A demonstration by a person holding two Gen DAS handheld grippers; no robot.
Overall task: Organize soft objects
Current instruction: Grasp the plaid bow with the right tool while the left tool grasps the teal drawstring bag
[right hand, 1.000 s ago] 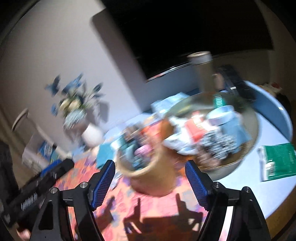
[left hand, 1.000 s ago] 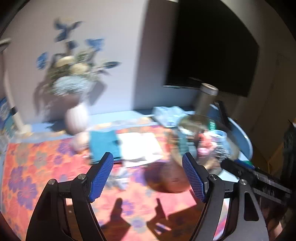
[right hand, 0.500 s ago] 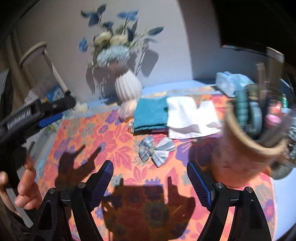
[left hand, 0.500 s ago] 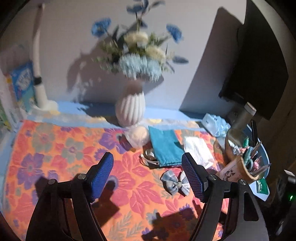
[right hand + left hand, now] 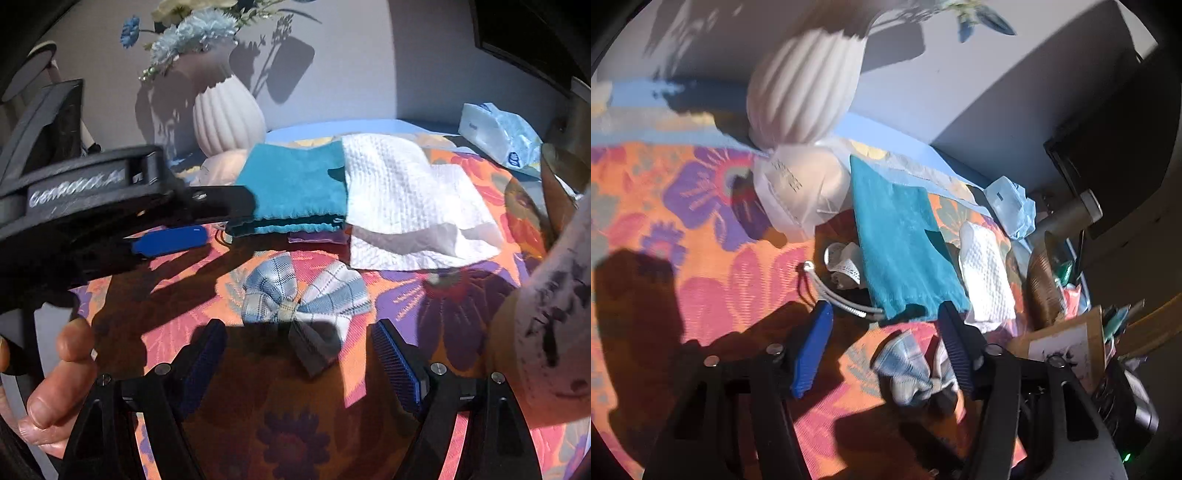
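Two grippers over one surface (image 5: pixel 461 295) covered by an orange and purple floral cloth.

Left gripper (image 5: pixel 882 321): jaws apart and closing, pads touching nothing. Between the tips lies the near edge of a folded teal cloth (image 5: pixel 901 243), which stretches away from the jaws. A white cord (image 5: pixel 842 301) with a dark end lies just off the left pad, next to a small white lace piece (image 5: pixel 846 262). Under the right jaw, nearer the camera, sits a blue plaid bow (image 5: pixel 908 369). Past the right pad, a white waffle-textured cloth (image 5: pixel 986 277) lies beside the teal one. Farther out to the left sits a pale rounded item (image 5: pixel 805 188), and behind it a ribbed white vase (image 5: pixel 805 85). Far right: a light blue tissue pack (image 5: pixel 1012 206) and a brown holder (image 5: pixel 1063 343) of pens.

Right gripper (image 5: pixel 299 328): jaws spread wide, pinching nothing. The plaid bow (image 5: pixel 306 291) lies just ahead of the tips, between their lines, flat on the floral cloth, its lower ribbon end in shadow. Beyond it, the teal cloth (image 5: pixel 295 184) and the white cloth (image 5: pixel 406 206) lie side by side, touching, the white one overlapping the teal edge. The left gripper (image 5: pixel 170 236) crosses from the left with its blue pad near the teal cloth's front edge; a hand (image 5: pixel 51 384) shows at lower left. Farthest out, the vase (image 5: pixel 225 114) holds blue and white flowers (image 5: pixel 192 33); the tissue pack (image 5: pixel 498 136) sits far right.
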